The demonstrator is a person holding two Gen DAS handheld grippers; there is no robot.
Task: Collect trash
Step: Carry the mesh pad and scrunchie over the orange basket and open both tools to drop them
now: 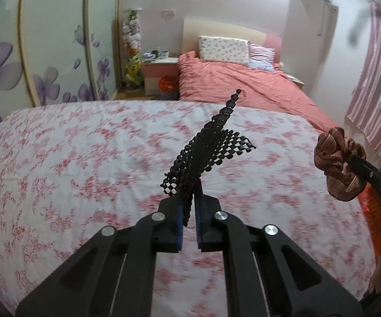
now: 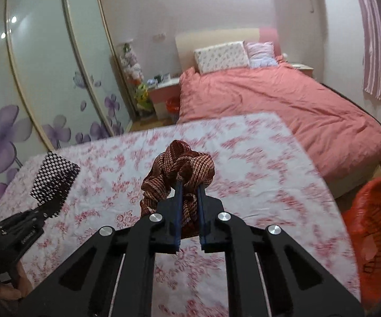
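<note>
Left wrist view
Left gripper [image 1: 190,211]: closed narrowly on a black mesh [image 1: 211,148], which is pinched between the blue pads [image 1: 181,222] and stands up ahead of the fingertips.
Mesh position: lifted clear of the floral sheet [image 1: 85,158] below it.
Scrunchie [image 1: 338,163]: seen well to the right of this gripper, carried on the other tool's fingers.
Basket [image 1: 375,211]: an orange edge is seen low on the far right, partly hidden.

Right wrist view
Right gripper [image 2: 190,206]: held around a brown striped scrunchie [image 2: 180,177], which is bunched over and between the fingers.
Mesh [image 2: 54,182]: seen to the far left, held up by the left gripper [image 2: 45,211].
Basket [image 2: 375,227]: orange, slatted, low to the right of this gripper and beside the sheet [image 2: 256,174]; its contents cannot be made out.

Progress
Done: both items are judged picked up, one per gripper.
Left: neither is yet dropped in the basket, the likely bin; carrying there and release remain.
Other trash: none is seen on the sheet.
</note>
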